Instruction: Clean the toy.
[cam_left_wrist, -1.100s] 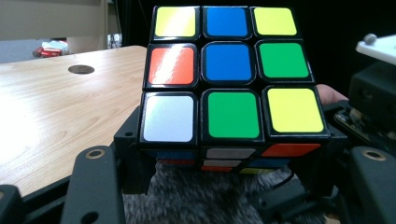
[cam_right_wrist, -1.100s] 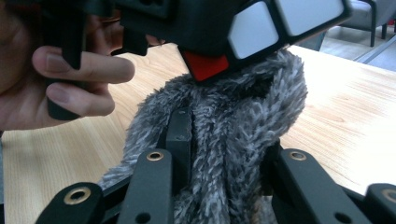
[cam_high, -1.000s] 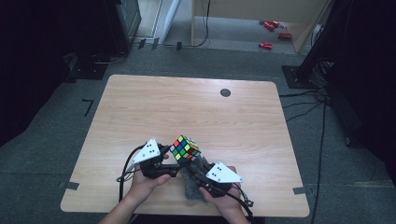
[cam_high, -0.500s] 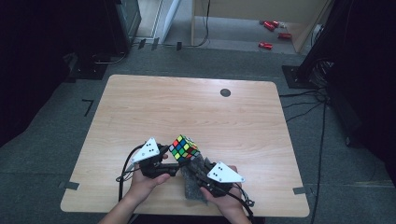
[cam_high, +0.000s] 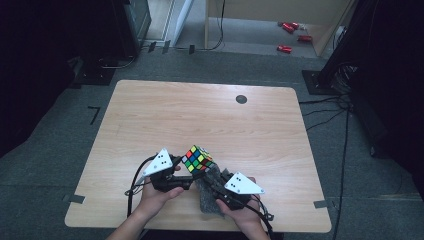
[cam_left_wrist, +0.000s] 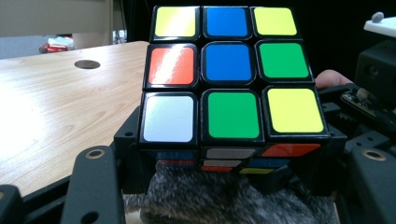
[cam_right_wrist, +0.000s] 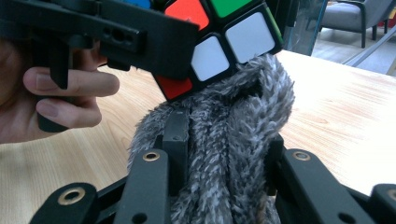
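Observation:
A scrambled Rubik's cube (cam_high: 197, 159) (cam_left_wrist: 231, 74) is held just above the wooden table (cam_high: 200, 115) near its front edge, with my left gripper (cam_high: 191, 174) (cam_left_wrist: 229, 156) shut on its lower layer. My right gripper (cam_high: 216, 176) (cam_right_wrist: 224, 135) is shut on a grey fuzzy cloth (cam_high: 207, 196) (cam_right_wrist: 233, 140). The top of the cloth presses against the cube's underside (cam_right_wrist: 224, 32), and its fur (cam_left_wrist: 219, 196) shows beneath the cube. The left gripper's black body (cam_right_wrist: 107, 32) and the hand (cam_right_wrist: 56, 98) holding it sit close on the left in the right gripper view.
A small black round grommet (cam_high: 241, 99) (cam_left_wrist: 87, 64) sits in the far part of the table. Cables (cam_high: 134, 185) trail from both grippers over the front edge. Red items (cam_high: 287, 37) lie on the floor beyond the table, and dark equipment stands on both sides.
My right gripper with the cloth slid a little to the right under the cube, then came back left. The cube and the left gripper have stayed in place.

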